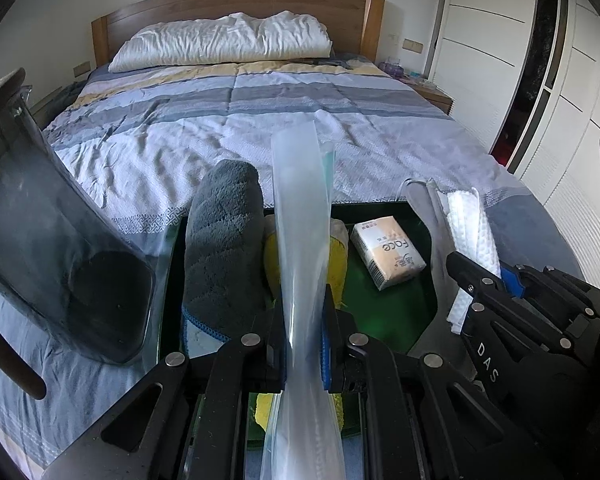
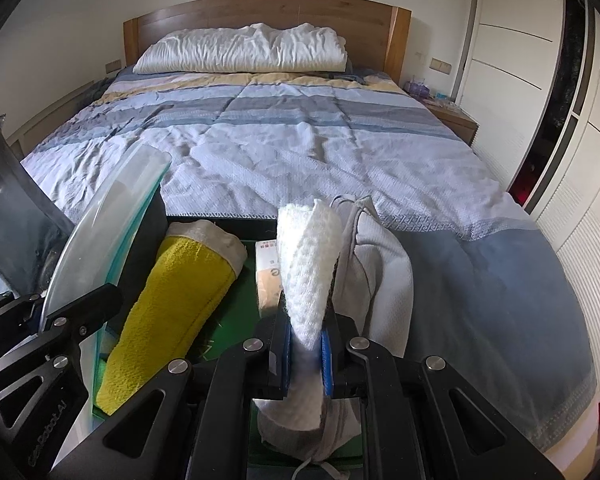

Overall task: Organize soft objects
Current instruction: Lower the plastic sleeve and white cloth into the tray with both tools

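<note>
Left tongs (image 1: 303, 354) clamped on clear plastic bag (image 1: 300, 208); right tongs (image 2: 307, 354) clamped on white cloth (image 2: 310, 264). Between them: yellow towel (image 2: 168, 312), tissue pack (image 1: 388, 254); grey towel (image 1: 224, 240) leftward.

Tray (image 1: 384, 312) sits on the near end of the bed (image 1: 260, 132). In the tray, left to right: towel roll (image 1: 224, 248), cloth roll (image 2: 172, 312), tissue pack (image 1: 388, 252), garment (image 2: 384, 272) on the right edge. Pillow (image 1: 224, 42) lies far, against the headboard (image 1: 236, 4); nightstand (image 2: 452, 120) stands far right

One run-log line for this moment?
left gripper: shut on clear plastic bag | right gripper: shut on white cloth | both above green tray
</note>
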`<state>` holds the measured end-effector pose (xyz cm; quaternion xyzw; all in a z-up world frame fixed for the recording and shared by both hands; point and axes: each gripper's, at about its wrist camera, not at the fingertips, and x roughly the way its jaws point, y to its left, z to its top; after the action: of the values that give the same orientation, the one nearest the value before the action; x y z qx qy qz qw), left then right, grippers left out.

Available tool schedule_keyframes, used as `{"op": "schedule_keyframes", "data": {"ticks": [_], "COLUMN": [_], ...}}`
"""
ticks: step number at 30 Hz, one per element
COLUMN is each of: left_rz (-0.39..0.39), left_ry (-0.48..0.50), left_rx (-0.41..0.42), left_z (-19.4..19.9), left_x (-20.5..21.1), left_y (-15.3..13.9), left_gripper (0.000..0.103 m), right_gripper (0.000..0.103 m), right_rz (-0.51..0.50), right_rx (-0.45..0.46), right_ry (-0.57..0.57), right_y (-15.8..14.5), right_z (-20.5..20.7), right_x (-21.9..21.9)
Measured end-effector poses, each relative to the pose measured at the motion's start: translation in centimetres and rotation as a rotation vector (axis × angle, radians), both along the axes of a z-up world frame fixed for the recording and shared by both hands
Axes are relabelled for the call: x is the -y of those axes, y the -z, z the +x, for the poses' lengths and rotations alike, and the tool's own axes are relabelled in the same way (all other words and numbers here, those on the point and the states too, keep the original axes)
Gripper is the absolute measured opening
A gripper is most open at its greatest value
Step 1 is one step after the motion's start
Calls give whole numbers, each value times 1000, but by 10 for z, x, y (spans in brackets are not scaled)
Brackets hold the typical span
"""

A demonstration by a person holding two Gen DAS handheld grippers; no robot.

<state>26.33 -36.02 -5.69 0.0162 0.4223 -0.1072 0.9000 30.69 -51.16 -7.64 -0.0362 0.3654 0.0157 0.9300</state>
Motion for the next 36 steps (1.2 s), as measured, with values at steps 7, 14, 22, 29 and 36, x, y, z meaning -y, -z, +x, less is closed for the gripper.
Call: {"op": "schedule_keyframes", "data": {"ticks": [7, 14, 22, 29, 36], "left_rz": [0, 3, 3, 4, 4], "left_ry": [-17, -17, -23, -33, -37], "left_rx": [-7, -14, -25, -39, -54], "left_z": [4, 7, 11, 12, 14], "left_x": [0, 1, 3, 3, 5], "left_y": [6, 11, 17, 24, 29], "left_gripper": [9, 10, 10, 10, 10], "right_gripper": [10, 11, 11, 10, 11], "right_rz": [-2, -3, -4, -4, -8], "right_rx": [-16, -31, -37, -42, -58], "right_ry": [3, 2, 6, 8, 12], "right_y": [9, 17, 23, 27, 32], "right_z": [9, 18, 22, 23, 23], "right_x": [-2, -1, 0, 0, 2]}}
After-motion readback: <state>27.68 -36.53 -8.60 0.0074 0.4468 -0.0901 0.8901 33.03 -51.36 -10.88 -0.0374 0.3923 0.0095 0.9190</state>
